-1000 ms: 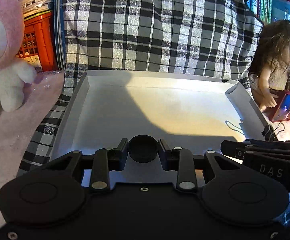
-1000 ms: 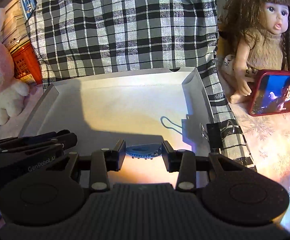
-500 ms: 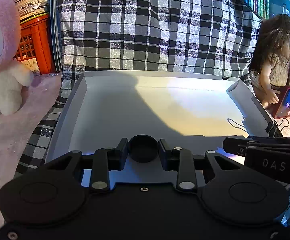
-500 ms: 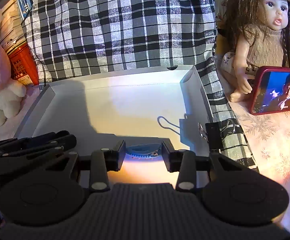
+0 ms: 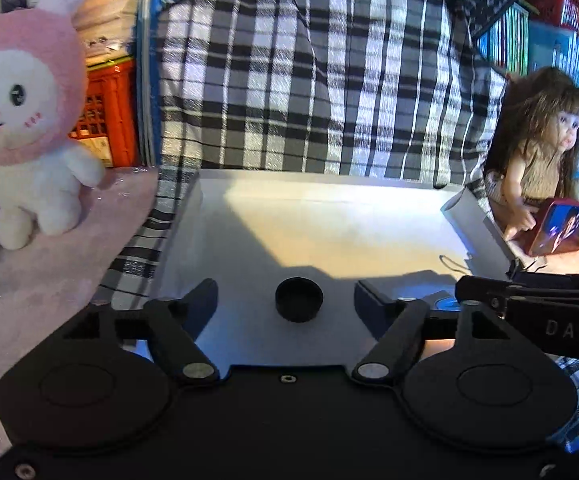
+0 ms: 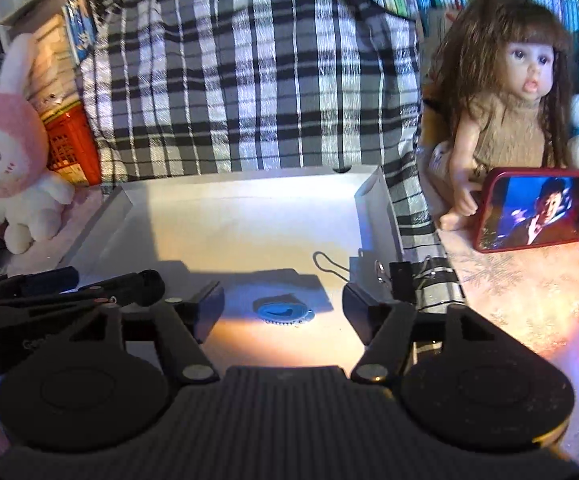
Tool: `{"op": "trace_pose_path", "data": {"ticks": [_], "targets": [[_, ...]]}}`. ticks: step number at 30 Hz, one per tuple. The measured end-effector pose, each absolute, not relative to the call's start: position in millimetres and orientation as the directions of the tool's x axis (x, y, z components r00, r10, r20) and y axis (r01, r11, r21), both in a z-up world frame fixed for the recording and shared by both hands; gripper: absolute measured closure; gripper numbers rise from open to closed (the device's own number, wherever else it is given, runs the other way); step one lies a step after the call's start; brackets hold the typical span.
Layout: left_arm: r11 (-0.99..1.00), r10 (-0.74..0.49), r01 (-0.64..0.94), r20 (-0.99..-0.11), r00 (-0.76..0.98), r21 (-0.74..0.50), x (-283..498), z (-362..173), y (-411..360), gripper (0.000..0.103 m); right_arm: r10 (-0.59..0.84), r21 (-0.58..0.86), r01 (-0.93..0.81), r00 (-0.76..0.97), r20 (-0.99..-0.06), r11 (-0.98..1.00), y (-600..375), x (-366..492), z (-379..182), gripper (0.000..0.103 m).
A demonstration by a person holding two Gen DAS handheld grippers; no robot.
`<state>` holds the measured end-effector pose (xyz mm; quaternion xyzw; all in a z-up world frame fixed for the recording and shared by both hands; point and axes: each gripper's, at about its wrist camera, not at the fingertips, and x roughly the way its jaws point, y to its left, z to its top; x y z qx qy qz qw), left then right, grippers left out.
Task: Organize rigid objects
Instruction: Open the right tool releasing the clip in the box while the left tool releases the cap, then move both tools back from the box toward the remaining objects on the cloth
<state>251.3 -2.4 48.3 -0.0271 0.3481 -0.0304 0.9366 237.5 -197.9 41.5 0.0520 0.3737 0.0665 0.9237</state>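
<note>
A white shallow tray lies on a plaid cloth; it also shows in the right wrist view. A small black round cap stands on the tray floor near its front, between the spread fingers of my open left gripper, touching neither. A small blue oval toothed piece lies on the tray floor between the spread fingers of my open right gripper. A bit of that blue piece shows in the left wrist view. The two grippers are side by side over the tray's front edge.
A pink and white plush rabbit stands left of the tray. A doll with a red-cased phone sits to the right. A black binder clip grips the tray's right wall. A red crate and books stand behind.
Both grippers have opened. The black cap and the blue piece, held before, now rest free on the tray floor between the fingers.
</note>
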Motion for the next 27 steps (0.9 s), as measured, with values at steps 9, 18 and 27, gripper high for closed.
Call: {"op": "trace_pose_path", "data": {"ticks": [9, 18, 27], "targets": [[0.994, -0.104, 0.055, -0.610, 0.785, -0.099, 200, 64, 11, 0.022, 0.172, 0.139, -0.109, 0.771, -0.613, 0.984, -204, 189, 60, 0.017], [0.993, -0.116, 0.082, -0.573, 0.811, -0.085, 140, 65, 14, 0.019, 0.188, 0.144, -0.129, 0.810, -0.555, 0.981, -207, 140, 62, 0.014], [0.990, -0.138, 0.094, -0.569, 0.811, -0.106, 91, 46, 16, 0.019, 0.192, 0.097, -0.166, 0.842, -0.503, 0.981, -203, 91, 53, 0.010]]}}
